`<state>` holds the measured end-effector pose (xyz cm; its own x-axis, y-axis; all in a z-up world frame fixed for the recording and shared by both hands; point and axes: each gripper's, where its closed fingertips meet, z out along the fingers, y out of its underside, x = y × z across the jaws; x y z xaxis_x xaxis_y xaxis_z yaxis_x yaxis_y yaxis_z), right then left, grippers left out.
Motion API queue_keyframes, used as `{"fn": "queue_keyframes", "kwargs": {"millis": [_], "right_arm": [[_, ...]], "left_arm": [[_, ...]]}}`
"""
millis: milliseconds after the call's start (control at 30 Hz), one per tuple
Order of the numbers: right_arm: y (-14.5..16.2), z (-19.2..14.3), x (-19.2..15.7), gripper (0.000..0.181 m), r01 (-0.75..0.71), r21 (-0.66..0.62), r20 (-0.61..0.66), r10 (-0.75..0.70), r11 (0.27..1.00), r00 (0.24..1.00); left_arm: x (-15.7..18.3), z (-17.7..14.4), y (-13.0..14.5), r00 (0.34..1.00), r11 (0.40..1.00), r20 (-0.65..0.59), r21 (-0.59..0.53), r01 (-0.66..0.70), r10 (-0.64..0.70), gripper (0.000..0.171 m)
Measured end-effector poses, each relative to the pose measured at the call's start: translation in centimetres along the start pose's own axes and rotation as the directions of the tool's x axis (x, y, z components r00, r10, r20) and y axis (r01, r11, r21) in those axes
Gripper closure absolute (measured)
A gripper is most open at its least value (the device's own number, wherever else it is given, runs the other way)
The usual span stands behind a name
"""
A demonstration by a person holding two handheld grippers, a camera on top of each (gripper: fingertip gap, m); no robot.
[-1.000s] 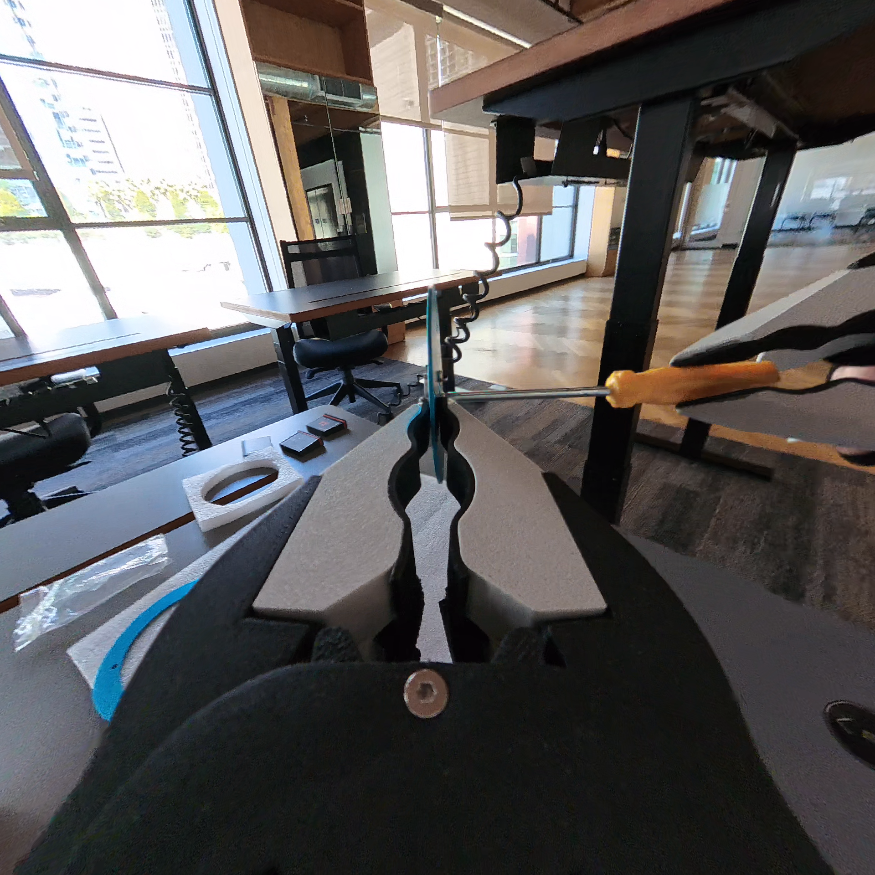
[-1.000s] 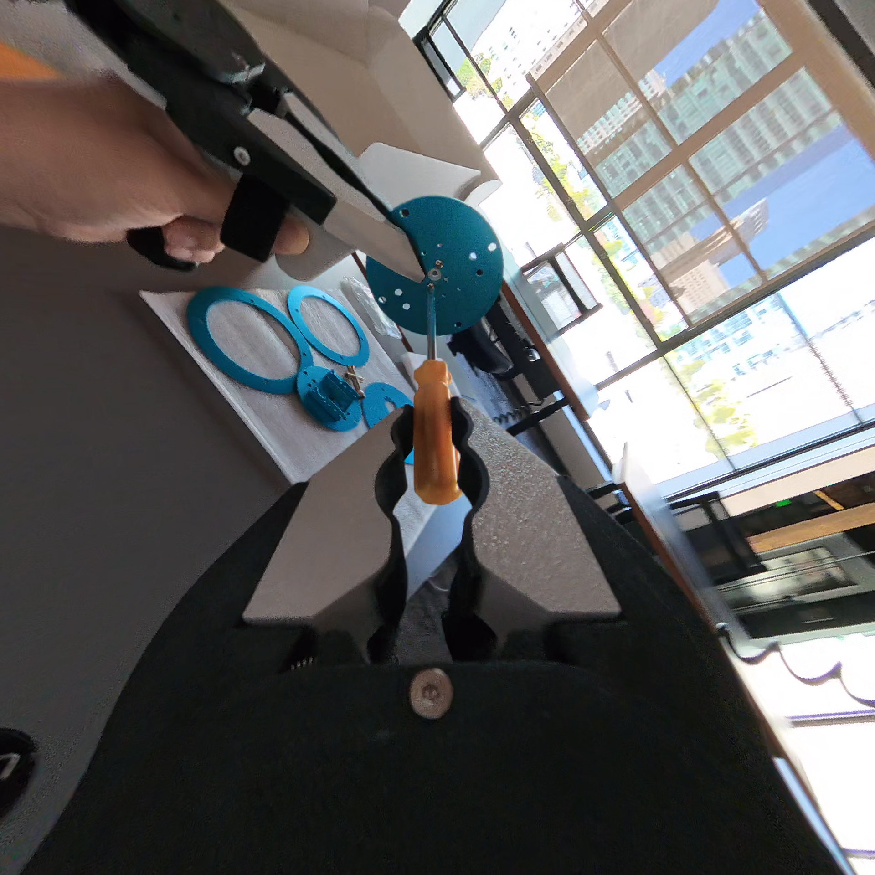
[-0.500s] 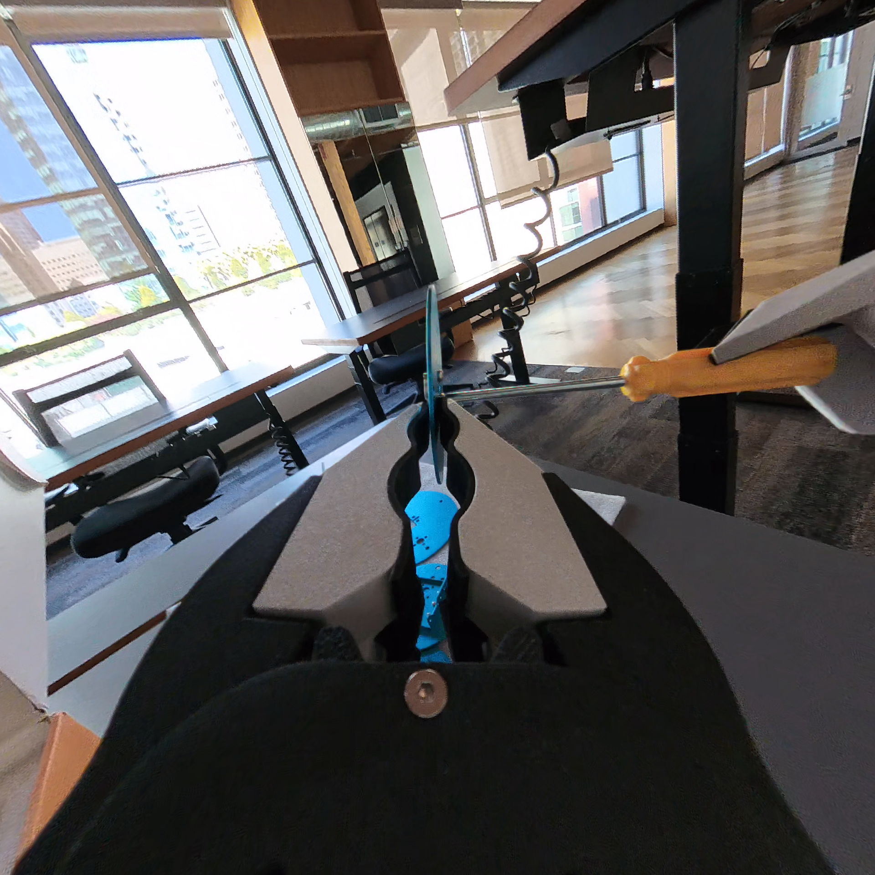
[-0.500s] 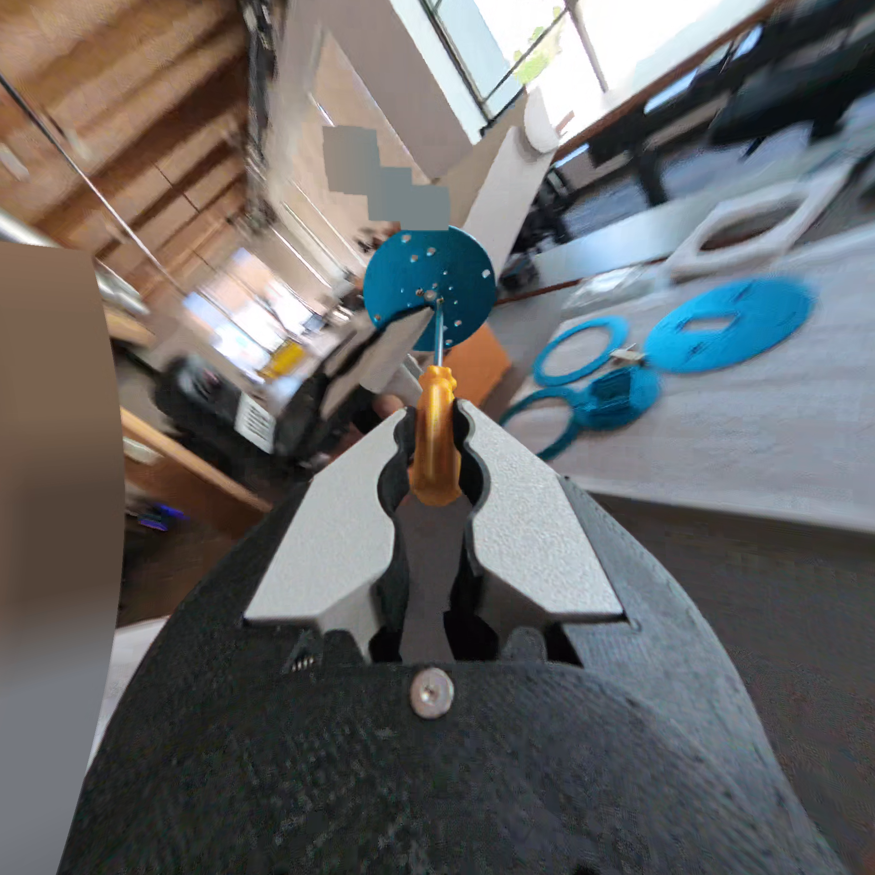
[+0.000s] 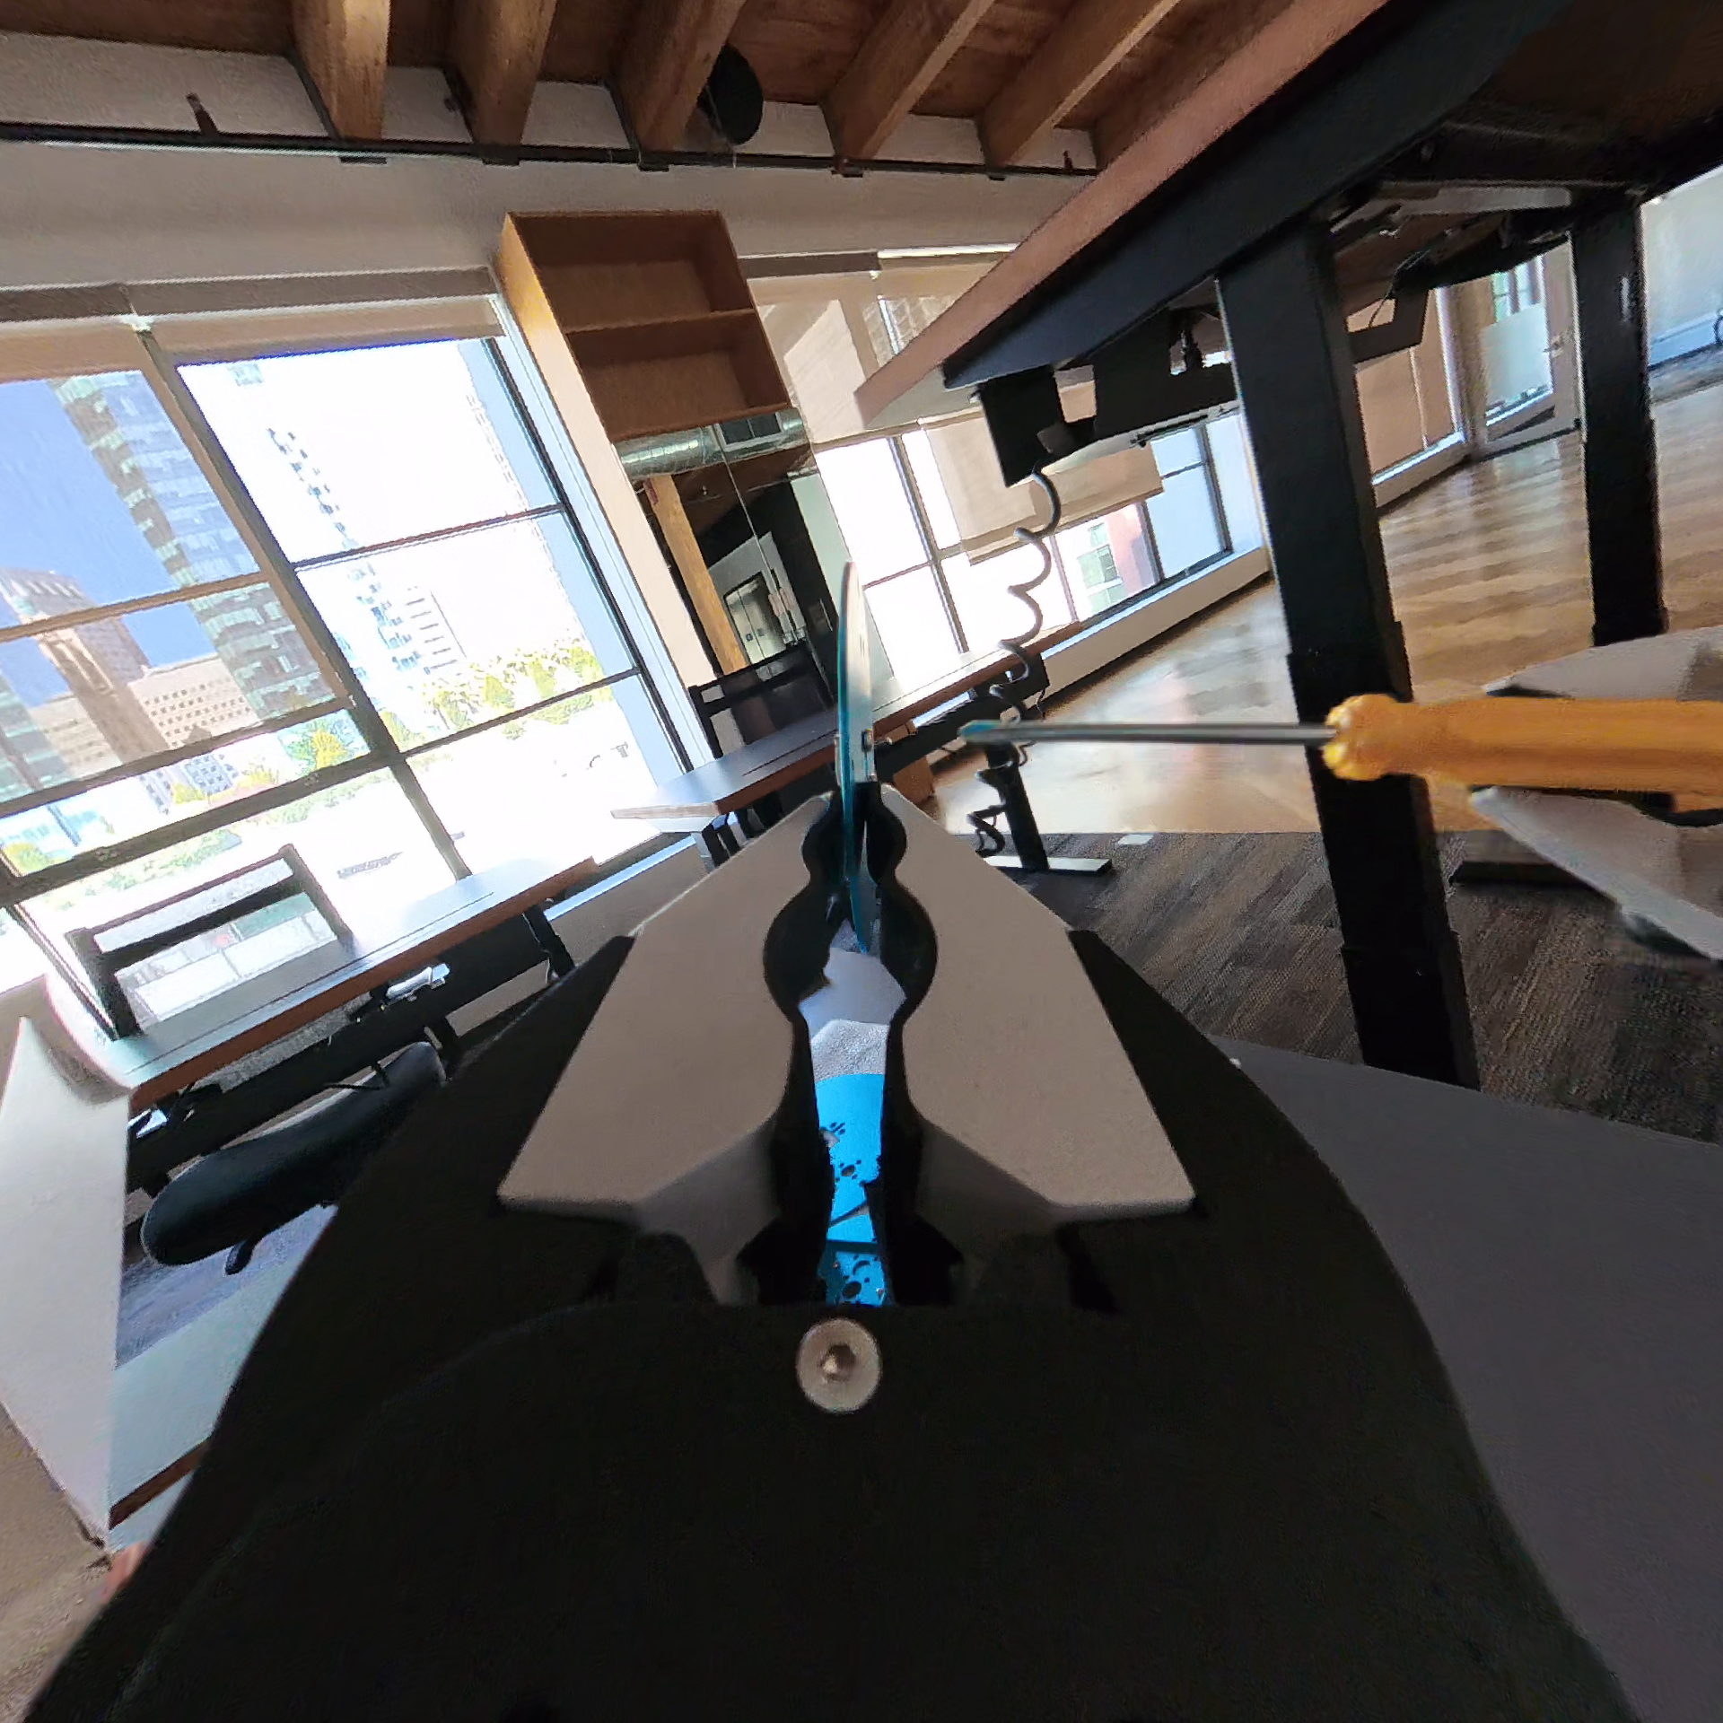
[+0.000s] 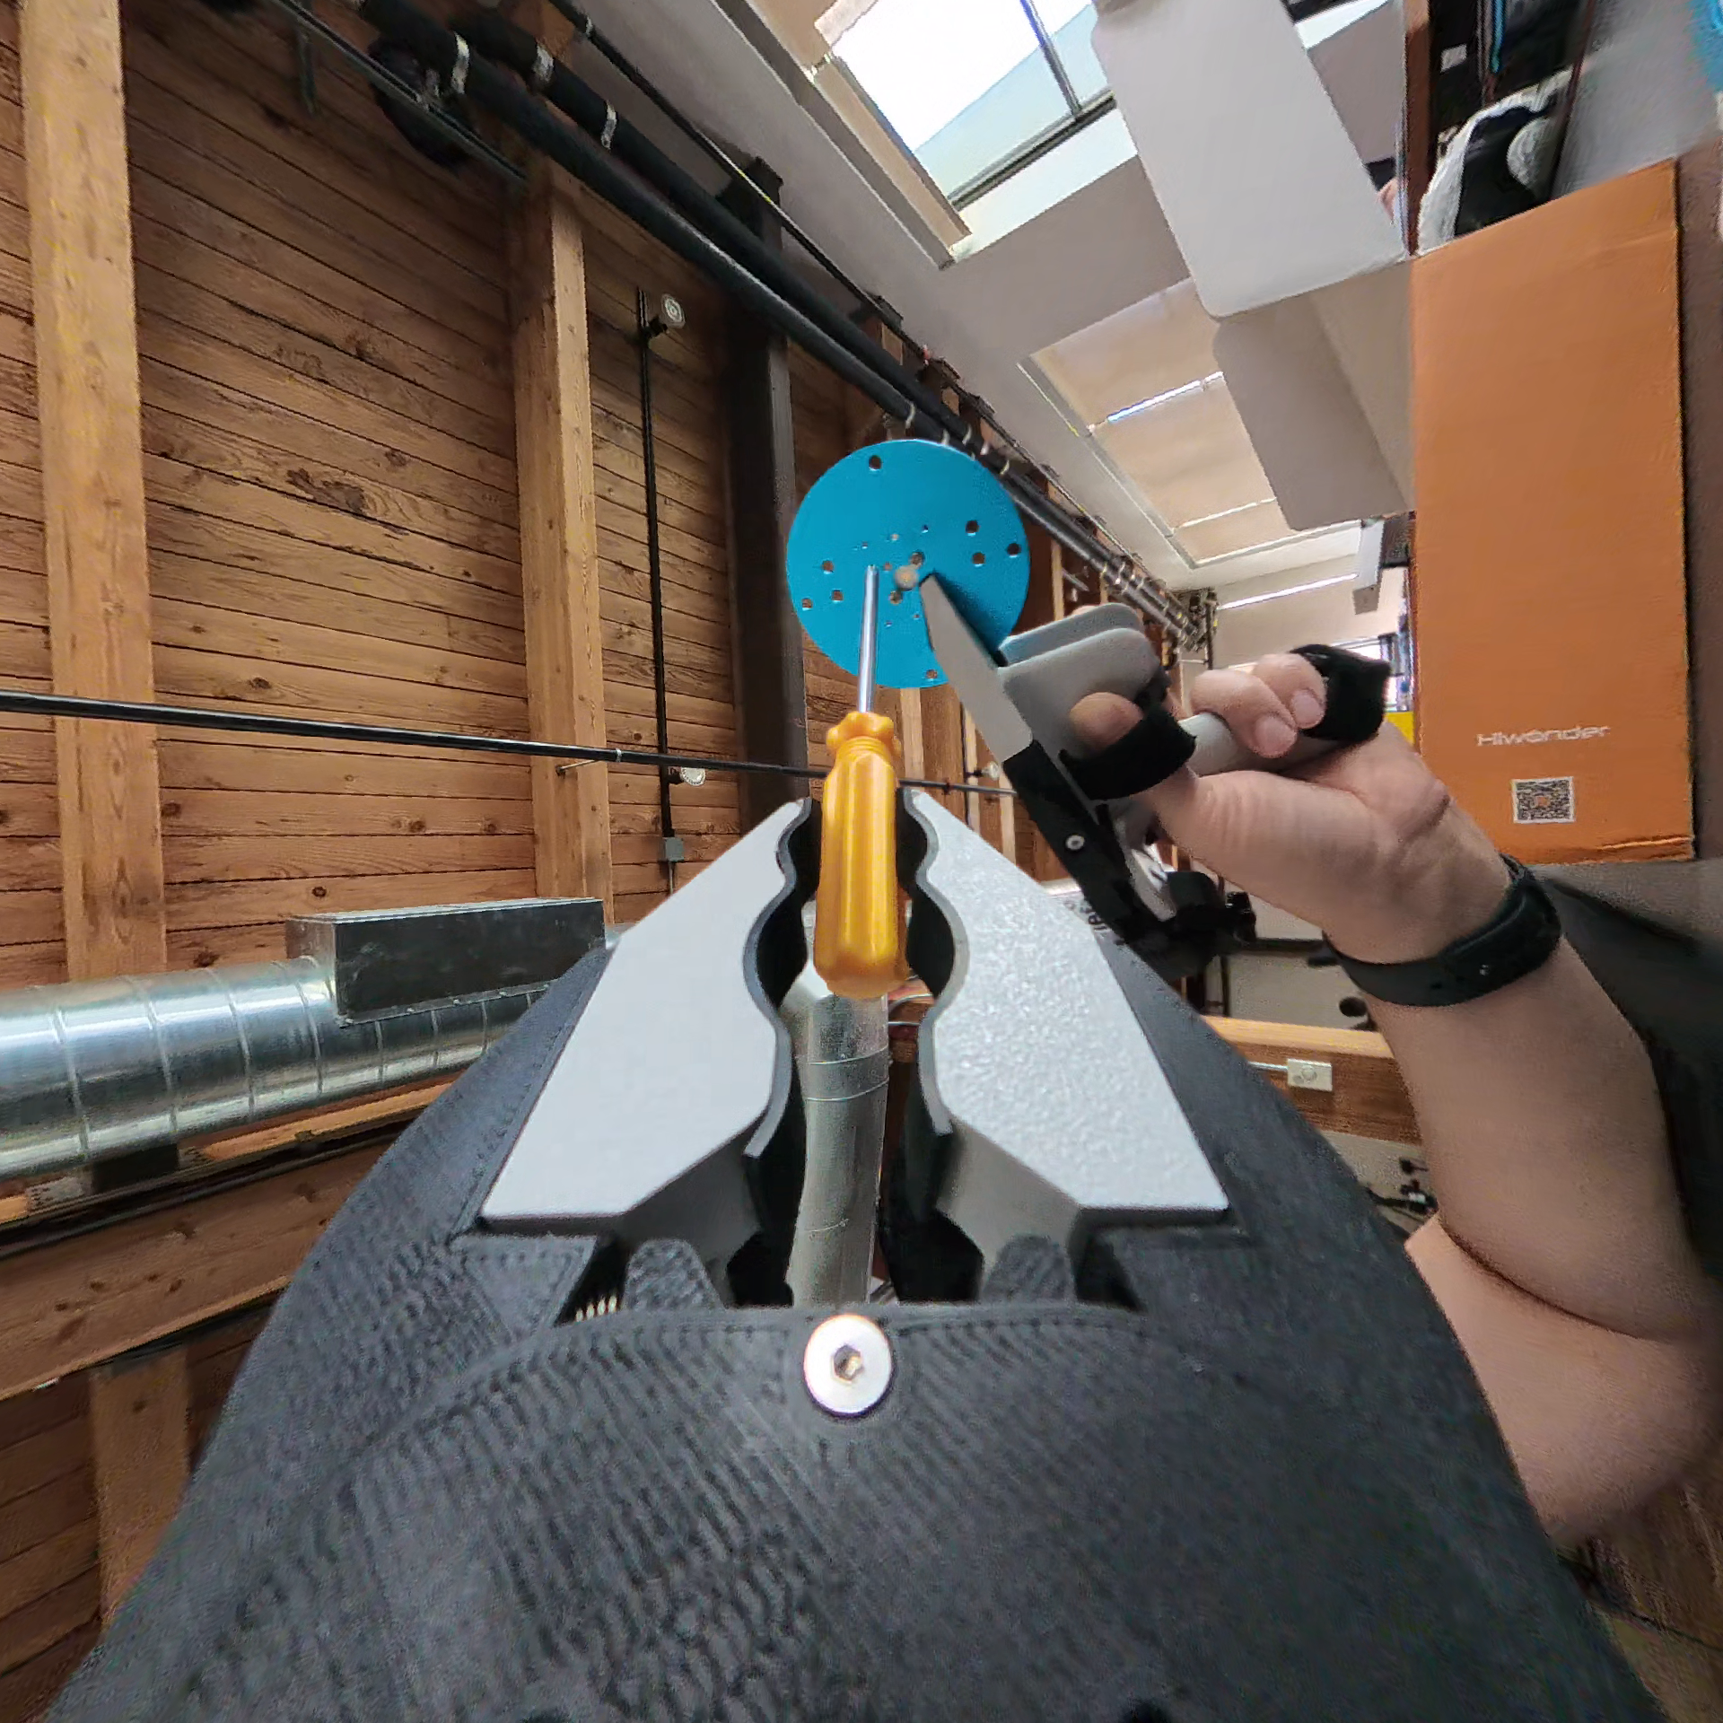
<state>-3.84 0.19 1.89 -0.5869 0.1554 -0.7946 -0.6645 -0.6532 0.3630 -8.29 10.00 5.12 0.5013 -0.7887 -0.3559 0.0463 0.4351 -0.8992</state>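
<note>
I am pinching a thin round blue disc [image 6: 909, 559], drilled with many small holes, upright and edge-on in my left tongs [image 5: 860, 809], while my right tongs [image 6: 858, 811] are clamping an orange-handled screwdriver [image 6: 858, 876], its tip just short of the disc's face.

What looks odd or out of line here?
The screwdriver tip hangs short of the blue disc and, in the right wrist view, left of its screw, not seated in it. Nothing looks damaged.
</note>
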Motion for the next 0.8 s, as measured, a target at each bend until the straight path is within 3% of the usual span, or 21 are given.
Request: {"fn": "queue_keyframes", "kwargs": {"millis": [67,133,200,233,267,333,400,433,500,567,667,800], "right_arm": [[0.1,-0.3,-0.3,0.166,0.05,-0.004,-0.015,-0.05,0.999,0.999],[0.2,-0.6,0.2,0.166,0.216,-0.046,-0.091,-0.22,0.975,0.971],[-0.4,-1.2,0.6,0.167,0.464,-0.122,-0.181,-0.479,0.877,0.859],[-1.0,-1.6,0.9,0.167,0.591,-0.172,-0.233,-0.615,0.789,0.753],[-1.3,-1.8,0.9,0.167,0.717,-0.245,-0.256,-0.757,0.652,0.601],[-2.4,-2.3,0.8,0.167,0.876,-0.402,-0.262,-0.95,0.265,0.167],[-2.8,-2.3,0.1,0.167,0.861,-0.486,-0.167,-0.95,-0.152,-0.262],[-3.0,-2.3,0.2,0.167,0.806,-0.511,-0.129,-0.9,-0.299,-0.415],[-2.9,-2.2,1.6,0.167,0.682,-0.548,-0.027,-0.804,-0.485,-0.594],[-3.2,-2.1,3.3,0.167,0.601,-0.572,0.037,-0.75,-0.557,-0.66],[-4.2,-1.2,4.2,0.167,0.57,-0.638,0.038,-0.76,-0.519,-0.649],[-2.6,1.6,-1.2,0.167,0.568,-0.676,0.016,-0.779,-0.47,-0.626]], "left_arm": [[-0.9,-0.1,0.4,0.997,0.997,-0.005,-0.002,0.082,-0.082,0.17],[-1.5,-0.1,0.7,0.977,0.977,-0.034,-0.005,0.212,-0.212,0.17],[-2.2,-0.2,1.2,0.956,0.957,-0.037,-0.015,0.289,-0.29,0.17],[-2.5,-0.2,1.4,0.944,0.945,-0.04,-0.018,0.327,-0.327,0.17],[-2.7,-0.3,1.3,0.929,0.93,-0.047,-0.015,0.366,-0.366,0.17],[-2.9,-0.4,1.1,0.896,0.898,-0.069,-0.016,0.44,-0.44,0.17],[-3.0,-0.7,0.7,0.877,0.88,-0.078,-0.014,0.474,-0.474,0.17],[-3.1,-0.8,0.7,0.878,0.881,-0.072,-0.015,0.473,-0.473,0.17],[-3.5,-0.9,0.7,0.896,0.897,-0.05,-0.016,0.441,-0.441,0.17],[-3.8,-0.4,0.7,0.912,0.913,-0.039,-0.028,0.407,-0.408,0.17],[-4.7,0.8,0.2,0.924,0.923,-0.008,-0.052,0.382,-0.382,0.17],[-4.5,2.7,-2.7,0.876,0.868,-0.015,-0.148,0.475,-0.482,0.17]]}}
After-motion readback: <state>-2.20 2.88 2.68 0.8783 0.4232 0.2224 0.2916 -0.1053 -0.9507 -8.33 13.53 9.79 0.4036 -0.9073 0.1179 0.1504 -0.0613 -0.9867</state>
